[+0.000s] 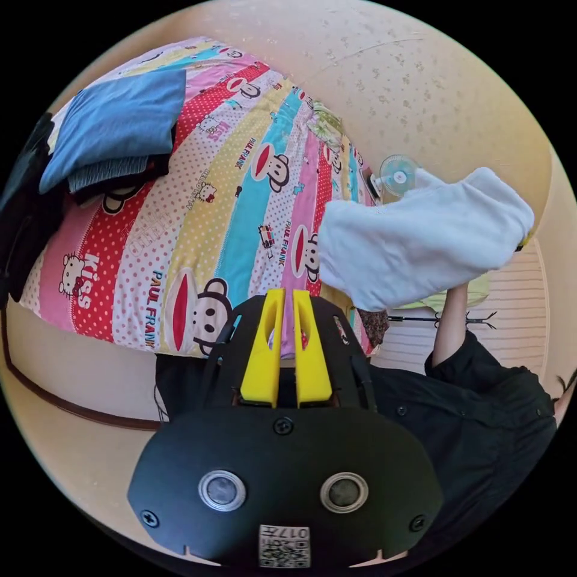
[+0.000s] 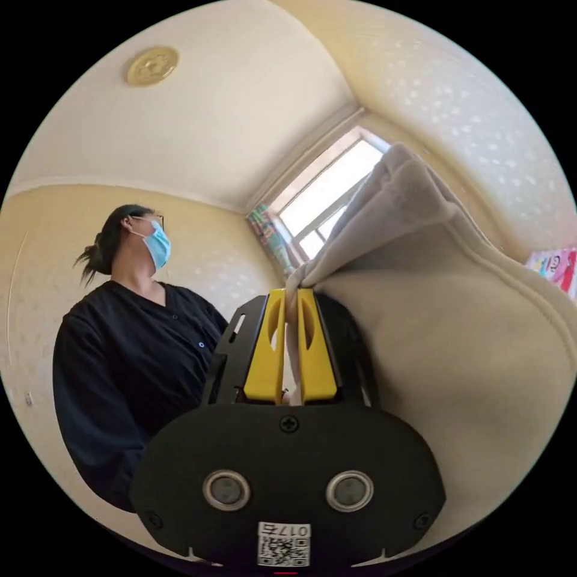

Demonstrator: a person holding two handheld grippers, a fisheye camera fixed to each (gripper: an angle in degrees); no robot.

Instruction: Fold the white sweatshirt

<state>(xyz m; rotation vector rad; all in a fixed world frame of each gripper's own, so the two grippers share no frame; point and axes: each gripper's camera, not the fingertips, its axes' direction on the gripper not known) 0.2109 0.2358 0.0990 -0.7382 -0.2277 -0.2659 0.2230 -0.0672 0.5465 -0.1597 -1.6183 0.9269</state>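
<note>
Up at two o'clock from the left gripper, jaws closed empty, white sweatshirt hangs clamped in right gripper.

A bed in a striped cartoon-print cover is carrying a stack of folded blue and dark clothes at its far left corner.

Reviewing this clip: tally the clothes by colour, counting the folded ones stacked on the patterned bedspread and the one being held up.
White: 1, the white sweatshirt, held up off the bed, pinched in the right gripper.
Blue: 1, the blue folded garment, top of the stack on the bedspread.
Grey-blue striped: 1, the striped folded garment under it.
Dark items lower in the stack are too unclear to count.
Total: 3
</note>
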